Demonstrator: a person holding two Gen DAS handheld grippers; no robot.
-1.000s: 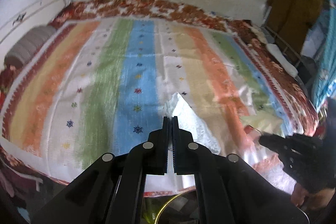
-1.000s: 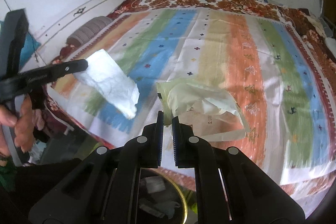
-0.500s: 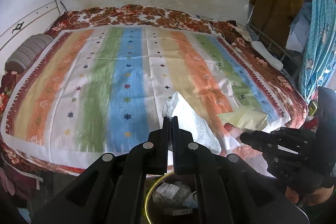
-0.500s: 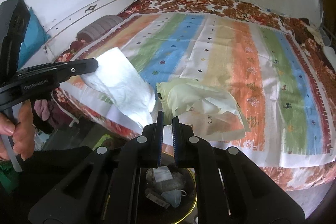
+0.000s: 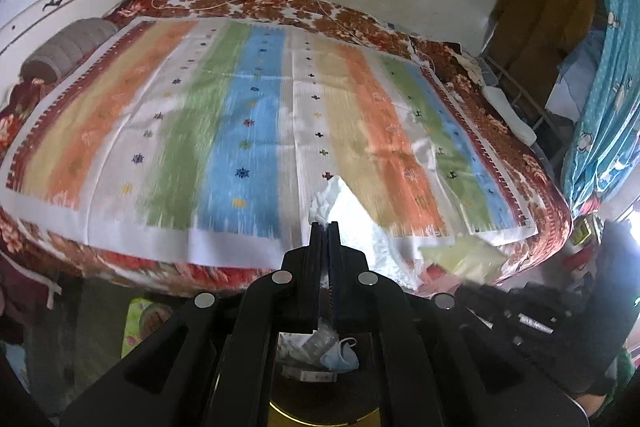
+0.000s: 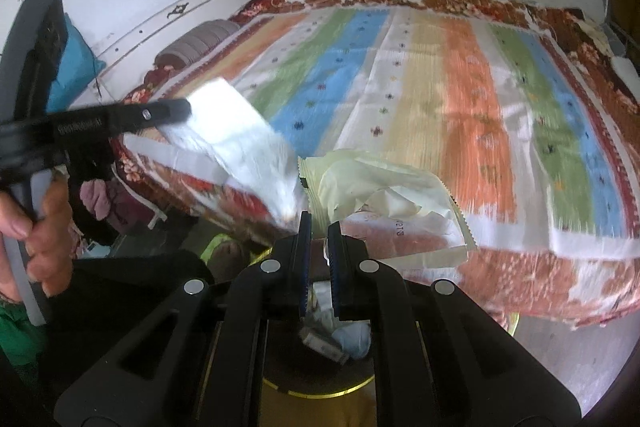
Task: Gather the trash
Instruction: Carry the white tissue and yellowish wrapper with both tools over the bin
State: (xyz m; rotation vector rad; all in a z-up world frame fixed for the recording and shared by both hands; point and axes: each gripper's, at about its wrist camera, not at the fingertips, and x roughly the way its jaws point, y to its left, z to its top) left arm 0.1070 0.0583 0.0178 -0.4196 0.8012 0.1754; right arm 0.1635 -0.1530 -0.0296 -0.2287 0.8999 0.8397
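My left gripper (image 5: 325,227) is shut on a crumpled white paper (image 5: 352,223), held above a dark bin with a yellow rim (image 5: 320,415). The bin holds several scraps and a blue face mask (image 5: 340,355). My right gripper (image 6: 318,227) is shut on a pale yellow wrapper (image 6: 380,195), also above the bin (image 6: 320,387). In the right wrist view the left gripper (image 6: 176,113) shows at left with the white paper (image 6: 240,147). The right gripper shows dark at the lower right of the left wrist view (image 5: 520,315), with the yellow wrapper (image 5: 460,255) beside it.
A bed with a striped multicolour cover (image 5: 260,115) fills the view ahead. A grey bolster (image 5: 68,47) lies at its left. Clothes and a blue curtain (image 5: 600,87) hang at the right. The bin stands on the floor at the bed's near edge.
Both grippers have pulled back from the bed and tipped down with their trash. The bin beneath them now shows more fully in both views.
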